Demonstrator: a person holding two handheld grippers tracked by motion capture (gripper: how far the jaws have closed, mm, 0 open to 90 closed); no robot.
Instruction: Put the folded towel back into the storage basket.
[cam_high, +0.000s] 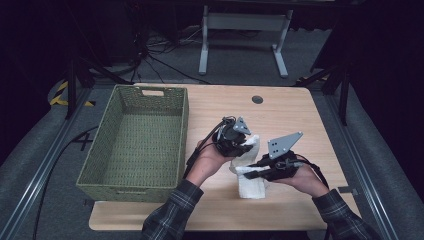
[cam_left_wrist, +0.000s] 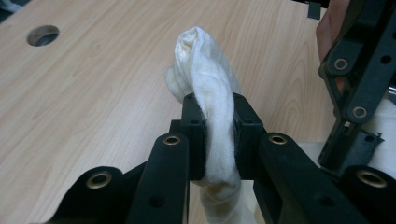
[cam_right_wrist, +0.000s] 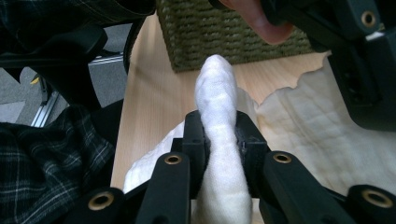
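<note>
Your left gripper and right gripper sit at centre frame, each clamped on a fold of the white cloth. Your forearms enter from the bottom edge, angled inward. The cloth hangs between them over the table, right of the basket.

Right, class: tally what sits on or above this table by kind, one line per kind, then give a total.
White cloth, pinched by both grippers: 1
Green woven basket: 1
Hand-held grippers: 2, the left gripper and the right gripper
Total: 4
</note>
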